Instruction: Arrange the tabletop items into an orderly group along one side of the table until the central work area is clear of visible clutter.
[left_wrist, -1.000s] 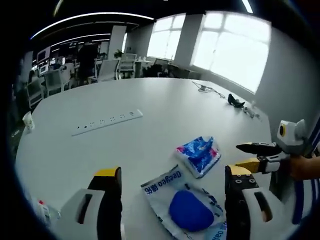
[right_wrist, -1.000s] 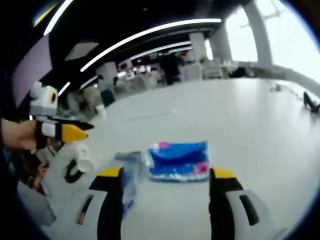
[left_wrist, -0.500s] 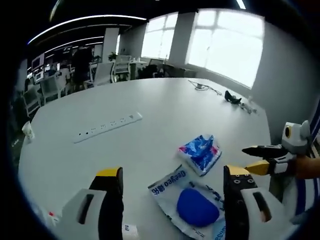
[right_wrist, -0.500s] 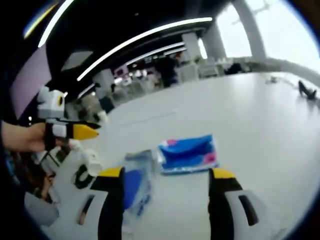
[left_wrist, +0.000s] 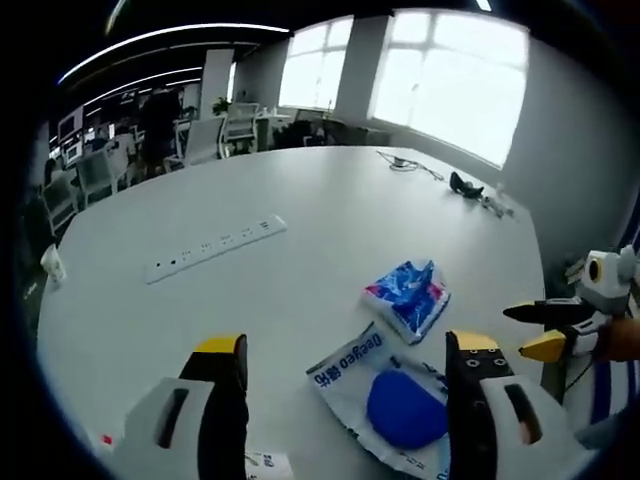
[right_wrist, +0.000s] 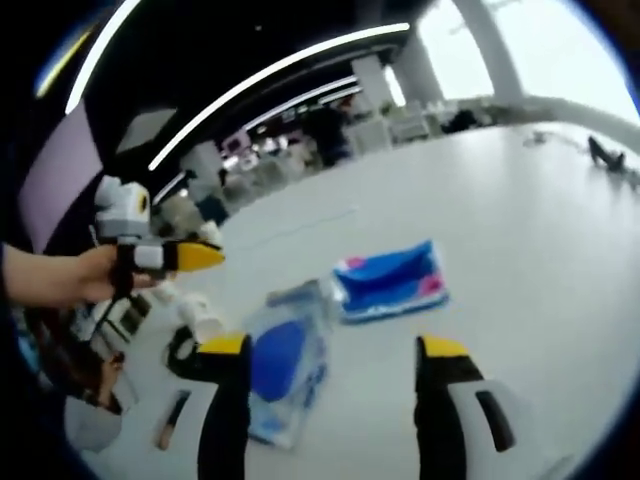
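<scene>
A blue and pink tissue pack (left_wrist: 408, 297) lies on the white table (left_wrist: 300, 200). Just nearer is a clear printed bag with a blue pad inside (left_wrist: 398, 405). My left gripper (left_wrist: 345, 345) hovers open above the table, the bag lying between and ahead of its jaws. The right gripper (left_wrist: 548, 330) comes in from the right edge, beside the tissue pack. In the right gripper view my right gripper (right_wrist: 333, 346) is open, with the bag (right_wrist: 283, 366) by its left jaw and the tissue pack (right_wrist: 392, 282) ahead. The left gripper (right_wrist: 190, 257), held by a hand, hangs at the left.
A white power strip (left_wrist: 215, 248) lies mid-table. A black object with a cable (left_wrist: 465, 187) sits at the far edge, and a paper cup (left_wrist: 48, 265) at the left edge. Near the bag are a white cup (right_wrist: 200, 315), a black item (right_wrist: 182, 350) and a pen-like stick (right_wrist: 170, 420). Office chairs stand beyond.
Both views have shifted with the hands; the bag now shows more fully in the right gripper view. The tissue pack and bag have not moved on the table. Both grippers stay open.
</scene>
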